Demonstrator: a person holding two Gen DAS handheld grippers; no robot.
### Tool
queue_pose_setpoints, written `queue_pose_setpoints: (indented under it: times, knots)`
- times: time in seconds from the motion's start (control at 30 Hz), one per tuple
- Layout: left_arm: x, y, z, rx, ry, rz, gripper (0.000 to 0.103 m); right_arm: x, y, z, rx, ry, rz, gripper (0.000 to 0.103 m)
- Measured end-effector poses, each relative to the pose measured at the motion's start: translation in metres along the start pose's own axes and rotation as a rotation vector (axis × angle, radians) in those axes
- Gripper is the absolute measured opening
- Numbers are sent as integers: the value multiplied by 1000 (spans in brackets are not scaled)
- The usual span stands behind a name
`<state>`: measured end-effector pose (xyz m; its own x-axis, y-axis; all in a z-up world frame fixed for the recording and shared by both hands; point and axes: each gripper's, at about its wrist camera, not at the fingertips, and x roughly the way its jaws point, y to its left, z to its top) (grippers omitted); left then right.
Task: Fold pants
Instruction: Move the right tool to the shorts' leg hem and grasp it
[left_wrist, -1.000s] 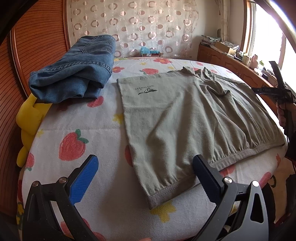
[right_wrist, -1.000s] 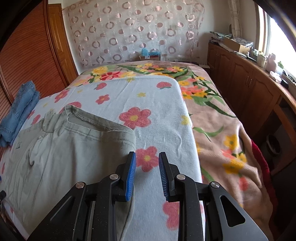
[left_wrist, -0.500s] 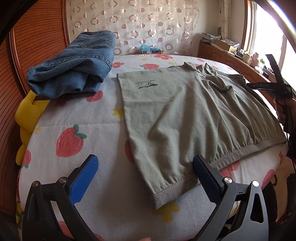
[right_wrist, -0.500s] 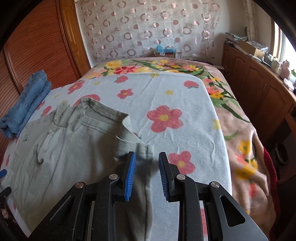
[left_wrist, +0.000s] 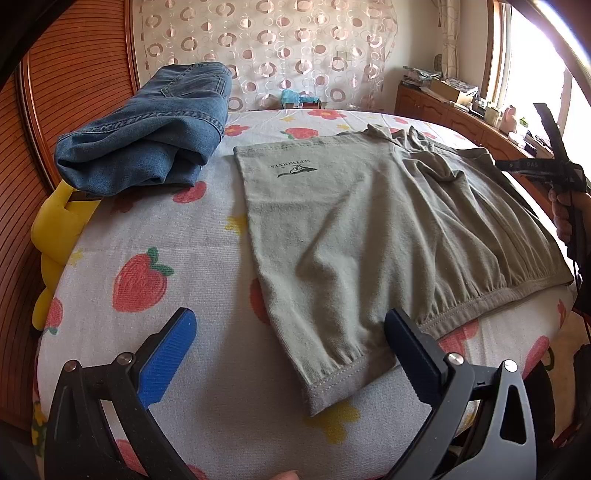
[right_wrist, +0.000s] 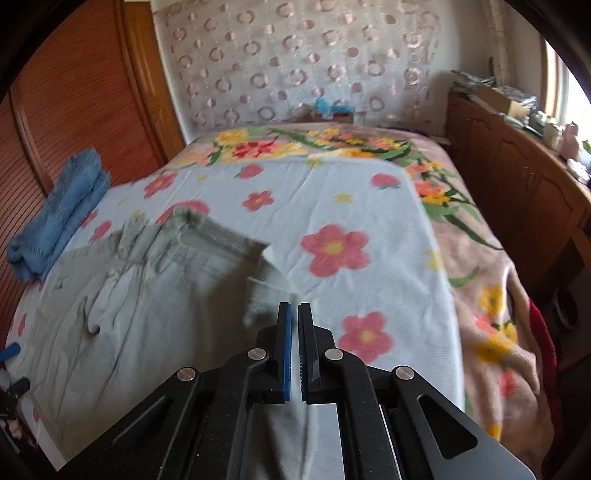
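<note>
Grey-green pants (left_wrist: 373, 236) lie flat on the flowered bed cover, legs side by side, their cuffs toward my left gripper. My left gripper (left_wrist: 288, 332) is wide open and hovers over the nearer cuff (left_wrist: 332, 380), touching nothing. My right gripper (right_wrist: 294, 314) is shut on the waistband corner of the pants (right_wrist: 147, 295) and lifts it a little. It also shows in the left wrist view (left_wrist: 554, 162) at the far right, held in a hand.
Folded blue jeans (left_wrist: 147, 136) lie at the back left on the bed, also in the right wrist view (right_wrist: 59, 225). A yellow plush toy (left_wrist: 59, 236) sits by the wooden headboard (left_wrist: 74, 74). A wooden cabinet (right_wrist: 517, 177) runs along the right.
My right gripper has closed on the waistband corner and pulled it up and toward the camera. My left gripper has stayed open and shifted slightly nearer the cuffs.
</note>
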<state>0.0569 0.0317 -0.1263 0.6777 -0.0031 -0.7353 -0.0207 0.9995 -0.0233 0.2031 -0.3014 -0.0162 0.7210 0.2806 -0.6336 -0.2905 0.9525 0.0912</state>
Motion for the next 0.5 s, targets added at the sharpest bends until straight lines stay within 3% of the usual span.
queue_pose_setpoints:
  times: [0.13, 0.27, 0.3, 0.33, 0.4, 0.5]
  knots:
    - [0, 0, 0, -1, -3, 1, 102, -18, -22, -3, 48, -34, -64, 0]
    - [0, 0, 0, 0, -6, 2, 102, -26, -28, -6, 70, -37, -32, 0]
    - [0, 0, 0, 0, -7, 2, 102, -26, -25, -8, 62, -34, -23, 5]
    - [0, 0, 0, 0, -7, 2, 102, -22, -20, -7, 52, -27, -17, 19]
    - [0, 0, 0, 1, -7, 2, 102, -13, -16, -7, 32, -4, -9, 36]
    - [0, 0, 0, 1, -9, 0, 102, 2, -13, 2, -13, 36, 7, 36]
